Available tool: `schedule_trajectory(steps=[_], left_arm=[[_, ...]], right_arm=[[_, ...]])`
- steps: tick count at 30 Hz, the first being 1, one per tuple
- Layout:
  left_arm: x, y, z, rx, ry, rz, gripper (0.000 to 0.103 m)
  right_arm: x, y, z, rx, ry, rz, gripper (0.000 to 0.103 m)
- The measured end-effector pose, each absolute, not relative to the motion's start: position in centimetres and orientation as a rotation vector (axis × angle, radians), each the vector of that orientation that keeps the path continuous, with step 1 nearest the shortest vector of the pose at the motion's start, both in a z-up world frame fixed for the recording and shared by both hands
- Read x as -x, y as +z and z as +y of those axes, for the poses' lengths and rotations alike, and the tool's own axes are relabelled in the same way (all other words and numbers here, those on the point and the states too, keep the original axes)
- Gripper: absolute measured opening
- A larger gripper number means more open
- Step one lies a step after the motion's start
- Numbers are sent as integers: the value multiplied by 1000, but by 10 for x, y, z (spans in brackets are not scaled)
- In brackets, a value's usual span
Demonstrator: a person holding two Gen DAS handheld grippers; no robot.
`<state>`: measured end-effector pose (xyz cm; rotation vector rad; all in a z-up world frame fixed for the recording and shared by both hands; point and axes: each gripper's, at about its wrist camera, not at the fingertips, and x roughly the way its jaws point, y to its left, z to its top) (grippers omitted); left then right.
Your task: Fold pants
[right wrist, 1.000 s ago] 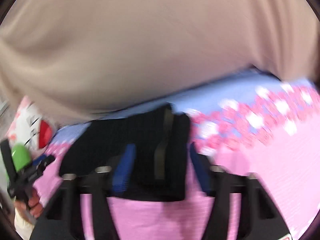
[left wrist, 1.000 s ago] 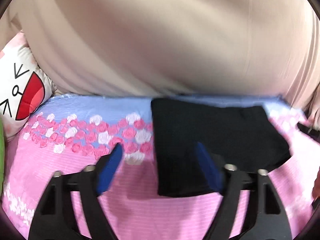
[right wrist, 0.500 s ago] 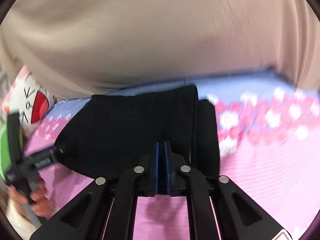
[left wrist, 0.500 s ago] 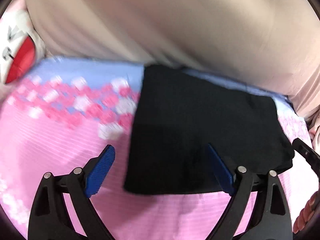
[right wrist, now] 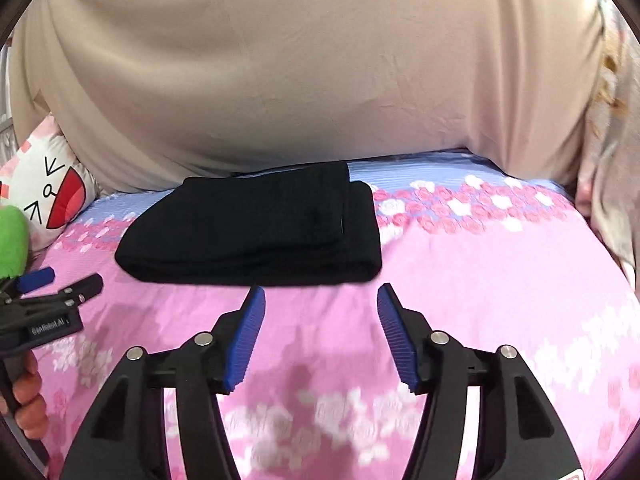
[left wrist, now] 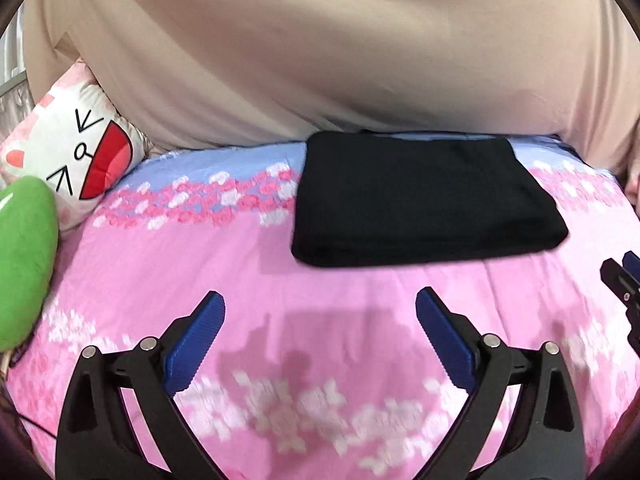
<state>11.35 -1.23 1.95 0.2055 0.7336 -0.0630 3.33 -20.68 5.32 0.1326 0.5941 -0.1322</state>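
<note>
The black pants (left wrist: 420, 200) lie folded into a compact rectangle on the pink flowered bed cover (left wrist: 280, 288), near its far edge. They also show in the right wrist view (right wrist: 260, 232), with a folded layer on top at the right. My left gripper (left wrist: 320, 304) is open and empty, above the cover in front of the pants. My right gripper (right wrist: 321, 296) is open and empty, just short of the pants' front edge. The left gripper also shows at the left of the right wrist view (right wrist: 60, 288).
A beige curtain (left wrist: 320, 52) hangs behind the bed. A white cartoon-face pillow (left wrist: 72, 156) and a green plush (left wrist: 20, 256) lie at the left. The right gripper's tip (left wrist: 624, 276) shows at the right edge of the left wrist view.
Both grippers have pulled back from the pants toward the near side of the bed. The right gripper, shut half a second ago, has opened. The pants lie still.
</note>
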Motion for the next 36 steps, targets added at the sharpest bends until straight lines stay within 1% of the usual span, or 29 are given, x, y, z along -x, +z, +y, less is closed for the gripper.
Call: schedule_trajectory(steps=[3,4,5,9,14,18,22,24,32,36], left_arm=[[-96,13,-15,-222,-63,734,94],[-91,11,-15,-225,-64,736,94],[-87,8,-15,-223,-67,744,94],[-77,1,-13,-209,-79,731,95],[-74,-16,-13,-228,-31,645,95],[-79,-23,-16,-253,-51,677,95],[-84,-24,-11,-225,-49,699,95],[-83,-23,-8,-207,-56,696,95],[-79,-21,-7,-197,-72,674,95],[-78,-20,-7,-196,-68,667,95]], right_arm=[[-16,46,-203,-117,-160,590,59],[-9,43,-202,-121,-169,589,63],[-6,41,-203,-129,-170,592,64],[7,30,-203,-165,-169,600,65],[3,20,-203,-194,-169,627,65],[-4,13,-209,-213,-199,671,69],[-13,4,-210,-197,-243,734,69],[-13,3,-206,-173,-259,731,69],[-4,10,-186,-73,-304,674,79],[-2,14,-178,-23,-317,648,82]])
